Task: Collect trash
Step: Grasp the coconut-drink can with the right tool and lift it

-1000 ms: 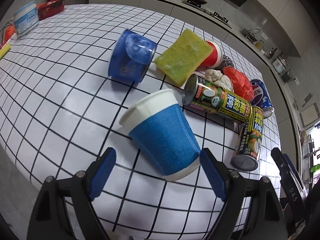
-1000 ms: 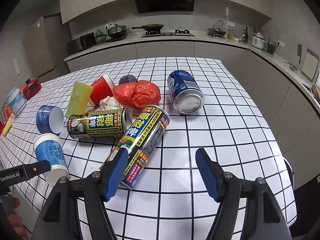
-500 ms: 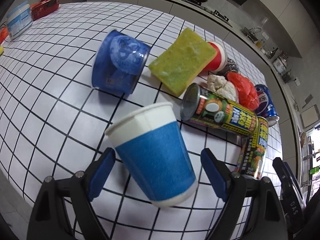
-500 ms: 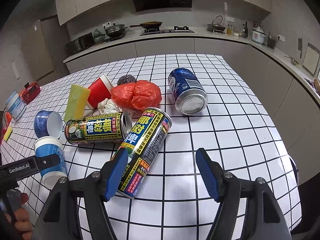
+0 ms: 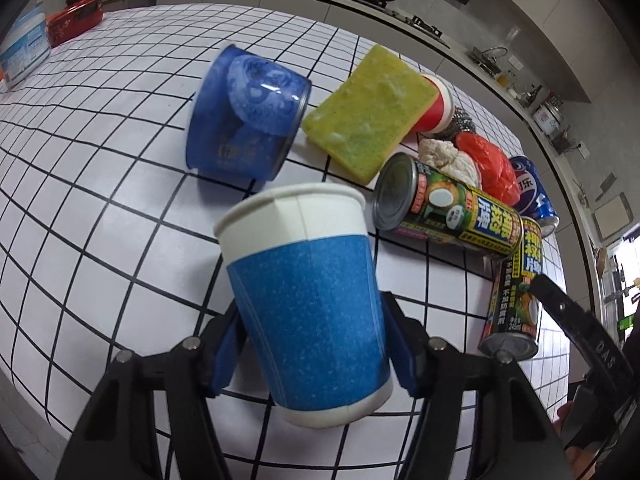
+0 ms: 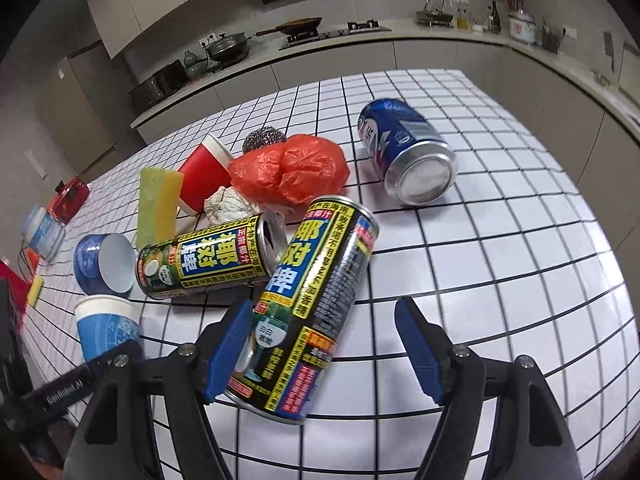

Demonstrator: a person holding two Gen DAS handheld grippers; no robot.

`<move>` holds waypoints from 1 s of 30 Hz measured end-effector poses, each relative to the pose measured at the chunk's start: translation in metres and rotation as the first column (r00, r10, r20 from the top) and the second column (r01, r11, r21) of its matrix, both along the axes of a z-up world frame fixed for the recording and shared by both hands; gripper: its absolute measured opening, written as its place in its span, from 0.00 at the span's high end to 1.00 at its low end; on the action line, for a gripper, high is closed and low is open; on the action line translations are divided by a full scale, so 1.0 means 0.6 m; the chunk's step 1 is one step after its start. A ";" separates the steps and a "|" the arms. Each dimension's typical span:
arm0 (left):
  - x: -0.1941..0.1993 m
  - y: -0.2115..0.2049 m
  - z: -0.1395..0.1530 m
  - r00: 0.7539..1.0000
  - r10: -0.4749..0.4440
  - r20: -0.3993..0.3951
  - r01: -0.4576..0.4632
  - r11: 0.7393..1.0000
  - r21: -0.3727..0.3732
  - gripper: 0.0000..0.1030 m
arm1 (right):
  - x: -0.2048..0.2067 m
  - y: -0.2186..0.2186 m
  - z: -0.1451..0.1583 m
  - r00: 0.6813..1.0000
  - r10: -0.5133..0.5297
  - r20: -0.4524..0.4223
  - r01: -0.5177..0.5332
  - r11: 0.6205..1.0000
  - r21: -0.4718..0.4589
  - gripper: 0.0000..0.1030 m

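The surface (image 6: 500, 240) was white tile with a dark grid, standing in a kitchen with grey cabinets, a hob and pans along the back counter (image 6: 360, 40). The left claw (image 5: 314, 350) was closing on a blue paper cup (image 5: 308, 300), its pads against the cup's sides. The right claw (image 6: 324, 346) was opening, jaws wide; a green can (image 6: 308, 312) lay on the surface between them, touching the left pad only. Beyond lay a second green can (image 6: 208, 260), a red bag (image 6: 292, 172), a sponge (image 6: 156, 204) and a blue can (image 6: 408, 152).
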State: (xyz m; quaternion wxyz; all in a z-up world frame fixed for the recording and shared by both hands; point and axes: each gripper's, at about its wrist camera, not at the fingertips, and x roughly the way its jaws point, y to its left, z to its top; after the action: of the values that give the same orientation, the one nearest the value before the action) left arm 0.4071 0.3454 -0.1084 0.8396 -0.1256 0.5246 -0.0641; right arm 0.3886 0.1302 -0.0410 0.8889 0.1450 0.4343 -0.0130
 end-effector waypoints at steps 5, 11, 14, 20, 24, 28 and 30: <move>-0.008 0.005 0.008 0.999 -0.022 0.026 0.021 0.999 0.033 0.39 | 0.019 0.010 -0.020 0.999 0.001 -0.039 0.001 0.998 0.056 0.27; -0.015 -0.004 0.019 0.996 -0.059 0.060 0.055 0.996 0.069 0.39 | 0.031 0.025 -0.044 0.997 -0.001 -0.080 0.008 0.997 0.081 0.27; -0.018 -0.008 0.022 0.995 -0.068 0.068 0.063 0.995 0.072 0.39 | 0.030 0.028 -0.045 0.998 -0.004 -0.070 0.010 0.997 0.077 0.38; -0.029 -0.019 0.034 0.992 -0.082 0.098 0.075 0.994 0.075 0.40 | 0.010 0.018 -0.043 0.999 0.012 -0.045 -0.009 0.997 0.077 0.46; -0.038 -0.036 0.041 0.990 -0.094 0.107 0.087 0.994 0.066 0.40 | -0.015 0.009 -0.032 1.000 0.027 -0.015 -0.026 0.999 0.048 0.47; -0.048 -0.061 0.051 0.987 -0.101 0.124 0.094 0.994 0.060 0.40 | -0.042 -0.016 -0.016 0.999 0.025 0.021 -0.026 0.999 0.040 0.47; -0.052 -0.079 0.054 0.986 -0.105 0.131 0.097 0.993 0.063 0.40 | -0.052 -0.034 -0.011 0.999 0.024 0.031 -0.026 0.998 0.053 0.47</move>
State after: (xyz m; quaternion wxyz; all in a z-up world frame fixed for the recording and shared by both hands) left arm 0.3759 0.2979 -0.0759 0.8719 -0.0706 0.4742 -0.1002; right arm 0.3575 0.1097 -0.0476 0.8913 0.1633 0.4229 0.0119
